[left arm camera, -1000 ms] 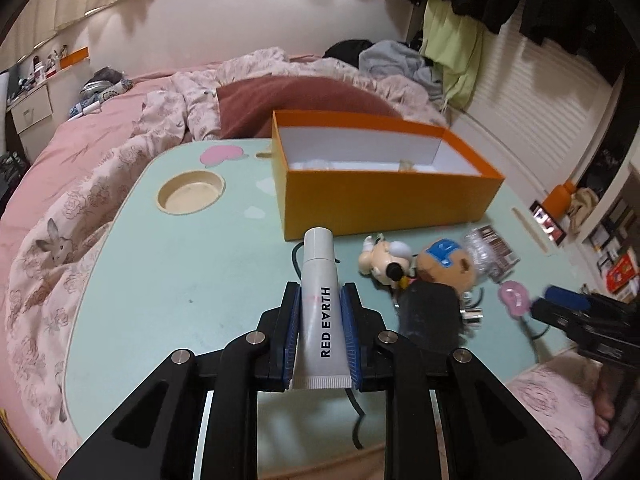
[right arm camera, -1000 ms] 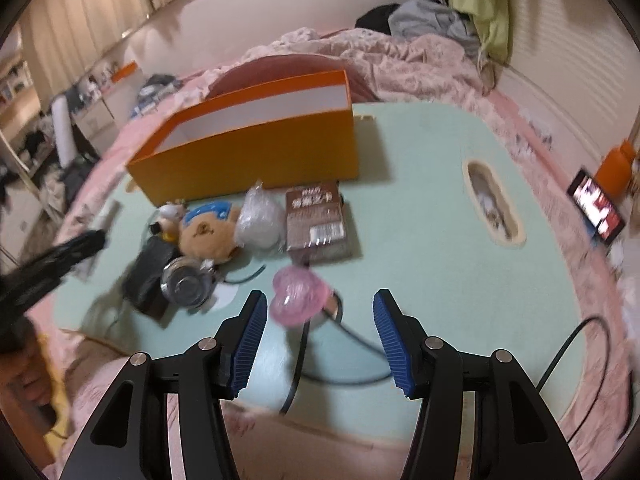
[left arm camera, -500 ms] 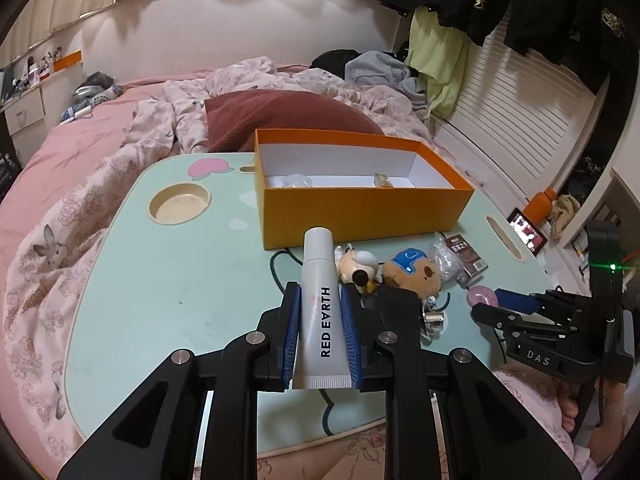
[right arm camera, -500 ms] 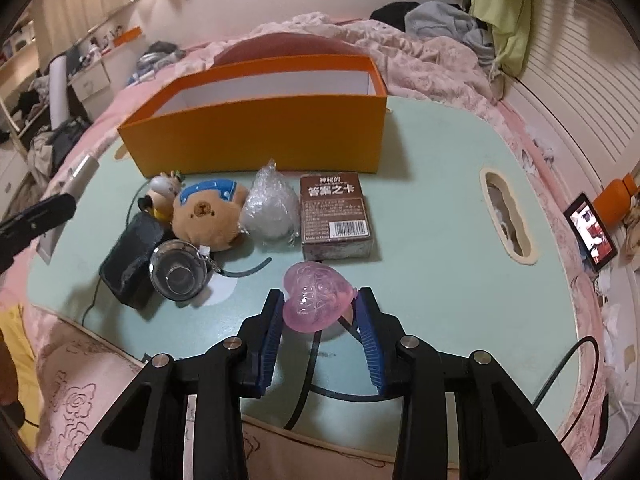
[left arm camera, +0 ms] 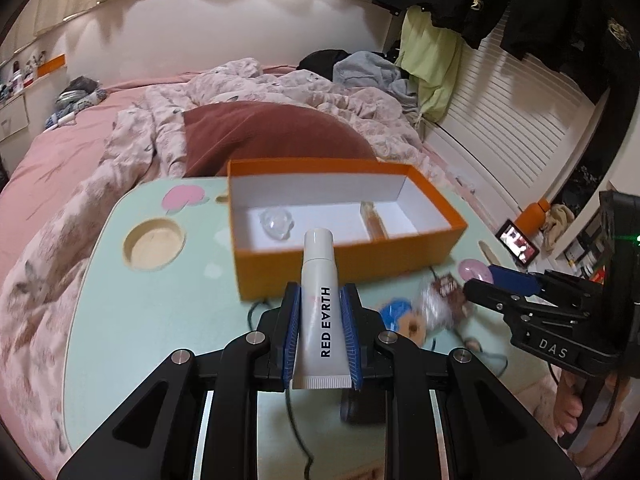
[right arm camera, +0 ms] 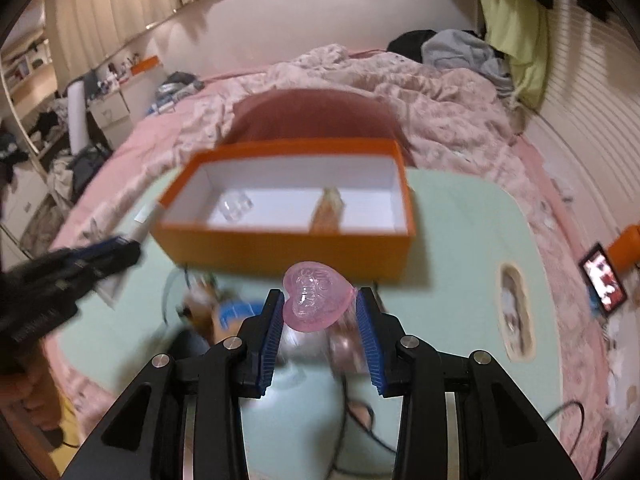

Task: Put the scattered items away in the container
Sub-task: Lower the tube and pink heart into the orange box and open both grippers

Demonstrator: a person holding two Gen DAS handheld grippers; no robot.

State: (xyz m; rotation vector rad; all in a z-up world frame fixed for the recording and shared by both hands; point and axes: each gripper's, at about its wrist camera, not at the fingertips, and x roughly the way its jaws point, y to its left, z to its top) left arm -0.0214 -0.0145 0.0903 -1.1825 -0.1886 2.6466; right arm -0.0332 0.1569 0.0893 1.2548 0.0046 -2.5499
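Pale green and round-cornered, the worktop [left arm camera: 160, 312] stands on a bed with pink bedding in a cluttered bedroom.

From the left wrist view, the left hand-held gripper [left arm camera: 322, 336] has its blue pads pressed onto a white tube [left arm camera: 318, 300] lettered RED EARTH. The tube lies lengthwise between the fingers with its cap pointing forward toward the orange box [left arm camera: 344, 256]. That box sits open on the worktop, white inside, with a clear lump [left arm camera: 276, 222] toward its left end and a small amber bottle [left arm camera: 374, 220] right of the middle. Left of the box, a round recess [left arm camera: 154, 242] is sunk into the worktop.

From the right wrist view, the right hand-held gripper [right arm camera: 320, 320] pinches a pink translucent heart [right arm camera: 316, 300] by its two sides, above the worktop and just in front of the box's near wall. Below and left of the heart, blurred, lie the scattered things: a bear toy [left arm camera: 404, 318] with a blue cap, a crinkled clear packet [left arm camera: 434, 304], and a dark object [left arm camera: 362, 408] partly hidden under the left fingers; dark cables trail across the worktop around them.

Off the worktop to the right, a phone [right arm camera: 604, 282] with a lit screen lies on the bedding. Behind the box rests a dark red pillow [left arm camera: 272, 132].
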